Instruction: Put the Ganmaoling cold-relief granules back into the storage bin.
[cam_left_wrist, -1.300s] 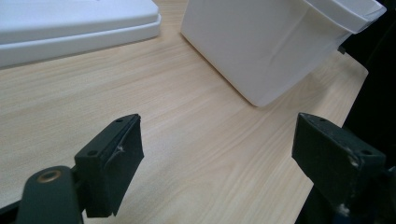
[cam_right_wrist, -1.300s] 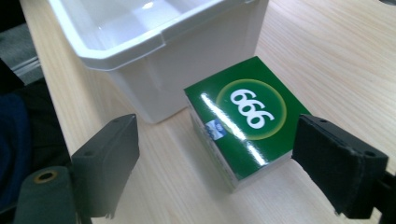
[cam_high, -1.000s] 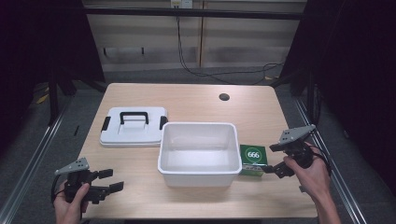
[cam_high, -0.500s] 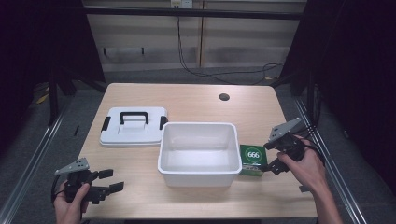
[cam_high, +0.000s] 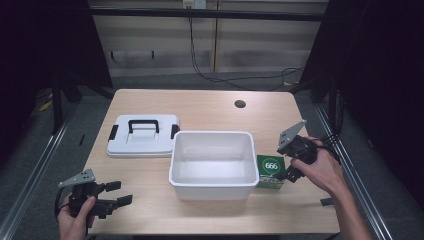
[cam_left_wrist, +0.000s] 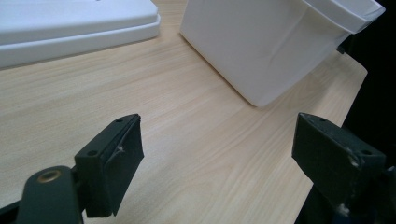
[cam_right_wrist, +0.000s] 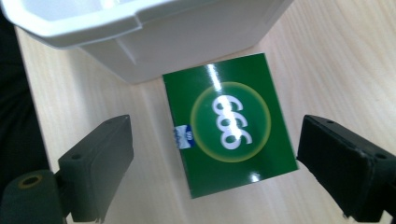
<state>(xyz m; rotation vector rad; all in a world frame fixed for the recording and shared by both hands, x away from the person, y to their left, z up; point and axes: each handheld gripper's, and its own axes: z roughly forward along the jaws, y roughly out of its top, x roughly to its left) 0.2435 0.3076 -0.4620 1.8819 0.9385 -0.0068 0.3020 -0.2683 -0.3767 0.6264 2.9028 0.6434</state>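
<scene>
Two jaws of the right gripper (cam_right_wrist: 215, 163) spread wide, one each side of the green box (cam_right_wrist: 229, 123) | has come down over it since a second ago, so grab looks next | box flat on desk (cam_high: 200, 107), touching white tub (cam_high: 212, 162), long side along tub wall | left gripper (cam_high: 112, 194) open, idle.

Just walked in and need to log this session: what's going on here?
A person holds a gripper in each hand. The right gripper hangs open over a green box marked 666, lying beside the white bin, not yet gripped. The left gripper rests open near the table's front edge. The bin's lid lies apart.
</scene>
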